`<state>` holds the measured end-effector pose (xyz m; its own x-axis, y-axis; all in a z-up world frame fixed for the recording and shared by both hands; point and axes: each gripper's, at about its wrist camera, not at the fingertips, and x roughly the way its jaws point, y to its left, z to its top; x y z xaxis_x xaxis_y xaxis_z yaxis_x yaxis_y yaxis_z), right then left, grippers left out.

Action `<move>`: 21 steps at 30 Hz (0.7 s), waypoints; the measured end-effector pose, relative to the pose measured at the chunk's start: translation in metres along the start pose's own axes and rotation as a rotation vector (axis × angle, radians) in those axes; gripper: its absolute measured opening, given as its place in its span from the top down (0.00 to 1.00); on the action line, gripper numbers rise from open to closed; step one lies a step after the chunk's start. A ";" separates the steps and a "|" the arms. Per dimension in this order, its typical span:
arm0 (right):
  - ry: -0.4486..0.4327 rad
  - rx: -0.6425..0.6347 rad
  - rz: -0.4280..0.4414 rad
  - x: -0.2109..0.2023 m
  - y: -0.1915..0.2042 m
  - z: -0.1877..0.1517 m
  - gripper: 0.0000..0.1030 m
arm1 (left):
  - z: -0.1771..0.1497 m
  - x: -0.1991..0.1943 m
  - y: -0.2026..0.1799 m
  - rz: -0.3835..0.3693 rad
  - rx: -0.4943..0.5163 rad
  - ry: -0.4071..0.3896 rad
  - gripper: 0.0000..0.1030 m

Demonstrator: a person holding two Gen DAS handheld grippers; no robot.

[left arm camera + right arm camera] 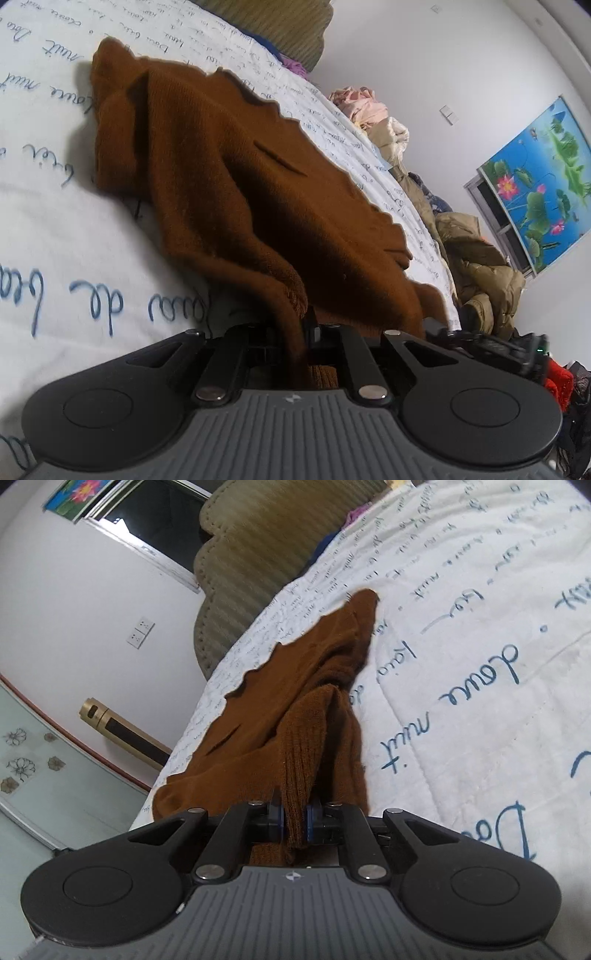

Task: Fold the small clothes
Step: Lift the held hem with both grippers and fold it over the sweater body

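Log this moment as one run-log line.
task: fold | item: brown knit garment on bedspread | left gripper: shut on garment | right gripper: shut on garment

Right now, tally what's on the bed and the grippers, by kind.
Brown sweater: 1
Pillow: 1
Grippers, each shut on the sweater: 2, left gripper, right gripper
Total: 4

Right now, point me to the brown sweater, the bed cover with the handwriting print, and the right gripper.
brown sweater (pixel 229 177): left wrist view, middle of the knit body.
bed cover (pixel 461 716): right wrist view, bare white patch among the blue script.
right gripper (pixel 295 821): right wrist view, between the fingertips, shut on a ribbed fold of the sweater.
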<state>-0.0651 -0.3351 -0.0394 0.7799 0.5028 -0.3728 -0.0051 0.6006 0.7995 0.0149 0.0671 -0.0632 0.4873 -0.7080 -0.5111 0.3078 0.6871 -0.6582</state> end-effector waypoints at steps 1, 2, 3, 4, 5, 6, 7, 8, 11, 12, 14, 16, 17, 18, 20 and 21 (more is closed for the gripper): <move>-0.007 -0.001 0.017 -0.005 0.003 0.000 0.85 | -0.003 -0.007 -0.006 0.007 0.039 -0.020 0.91; -0.014 -0.003 0.039 -0.013 0.006 -0.001 0.85 | -0.006 -0.014 -0.011 0.011 0.068 -0.034 0.91; -0.024 -0.008 0.063 -0.022 0.011 -0.001 0.85 | -0.008 -0.026 -0.018 0.006 0.098 -0.052 0.91; -0.032 -0.015 0.081 -0.030 0.017 -0.001 0.85 | -0.010 -0.037 -0.023 -0.004 0.119 -0.070 0.91; -0.043 -0.023 0.099 -0.039 0.023 0.000 0.85 | -0.010 -0.051 -0.030 -0.015 0.138 -0.094 0.91; -0.057 -0.034 0.112 -0.049 0.030 0.000 0.85 | -0.010 -0.068 -0.036 -0.021 0.160 -0.125 0.91; -0.074 -0.048 0.126 -0.059 0.037 0.000 0.85 | -0.010 -0.084 -0.042 -0.027 0.178 -0.156 0.91; -0.086 -0.059 0.141 -0.068 0.043 -0.001 0.85 | -0.009 -0.100 -0.047 -0.037 0.192 -0.184 0.91; -0.089 -0.091 0.182 -0.085 0.061 -0.005 0.85 | -0.013 -0.138 -0.061 -0.061 0.229 -0.241 0.91; -0.078 -0.105 0.188 -0.088 0.066 -0.008 0.85 | -0.014 -0.146 -0.066 -0.064 0.243 -0.251 0.91; -0.052 -0.124 0.190 -0.089 0.073 -0.014 0.85 | -0.018 -0.154 -0.071 -0.068 0.260 -0.246 0.91; -0.029 -0.129 0.187 -0.089 0.075 -0.017 0.85 | -0.023 -0.152 -0.074 -0.059 0.268 -0.217 0.91; -0.021 -0.125 0.183 -0.088 0.074 -0.018 0.85 | -0.025 -0.149 -0.074 -0.045 0.271 -0.199 0.91; -0.017 -0.119 0.182 -0.088 0.074 -0.019 0.85 | -0.025 -0.144 -0.074 -0.031 0.272 -0.183 0.91; -0.016 -0.112 0.179 -0.089 0.074 -0.018 0.85 | -0.025 -0.138 -0.077 -0.040 0.261 -0.159 0.91; -0.020 -0.118 0.181 -0.093 0.076 -0.019 0.85 | -0.025 -0.139 -0.079 -0.054 0.267 -0.156 0.91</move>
<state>-0.1498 -0.3239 0.0472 0.7718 0.5974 -0.2179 -0.2187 0.5711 0.7912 -0.0979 0.1075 0.0461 0.5777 -0.7254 -0.3744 0.5303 0.6821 -0.5034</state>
